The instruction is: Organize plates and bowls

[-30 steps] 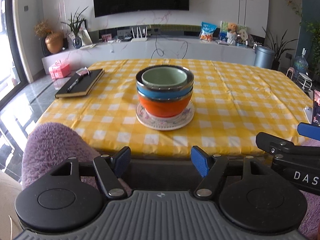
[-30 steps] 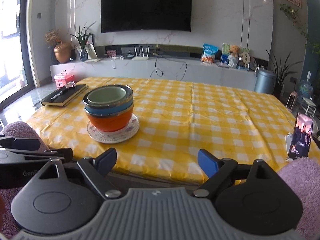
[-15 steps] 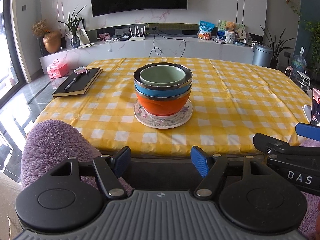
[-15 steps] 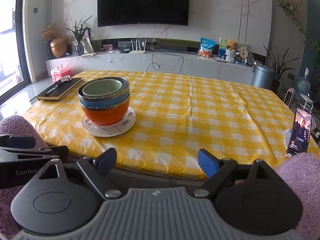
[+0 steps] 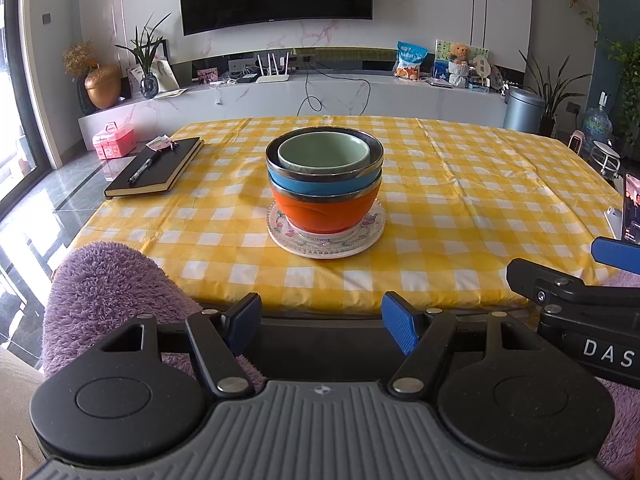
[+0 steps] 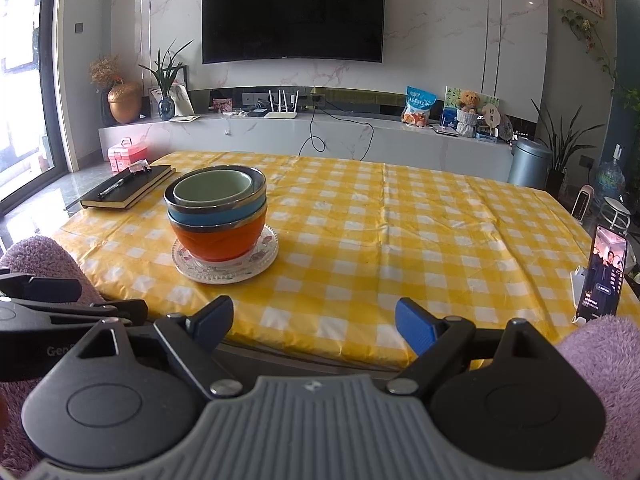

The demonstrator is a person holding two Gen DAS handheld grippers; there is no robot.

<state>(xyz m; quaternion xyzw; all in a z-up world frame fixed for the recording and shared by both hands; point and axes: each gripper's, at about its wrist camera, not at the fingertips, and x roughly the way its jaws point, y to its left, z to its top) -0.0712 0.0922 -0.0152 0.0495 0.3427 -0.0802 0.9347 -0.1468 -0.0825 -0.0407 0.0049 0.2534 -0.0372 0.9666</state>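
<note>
A stack of bowls stands on a patterned plate (image 5: 360, 236) in the middle of the yellow checked table. A green bowl (image 5: 323, 153) sits in a blue bowl (image 5: 320, 186), which sits in an orange bowl (image 5: 324, 212). The stack also shows in the right wrist view (image 6: 218, 216) at the left. My left gripper (image 5: 322, 322) is open and empty, held off the near table edge in front of the stack. My right gripper (image 6: 314, 324) is open and empty, off the near edge to the right of the stack.
A black notebook (image 5: 154, 168) with a pen lies at the table's far left. A phone on a stand (image 6: 604, 276) is at the right edge. Purple fluffy cushions (image 5: 108, 300) sit by the near edge. The tablecloth (image 6: 420, 232) spreads to the right of the stack.
Both grippers have risen and drawn slightly back; the bowls sit lower in both views. Both stay open. The bowls and plate have not moved.
</note>
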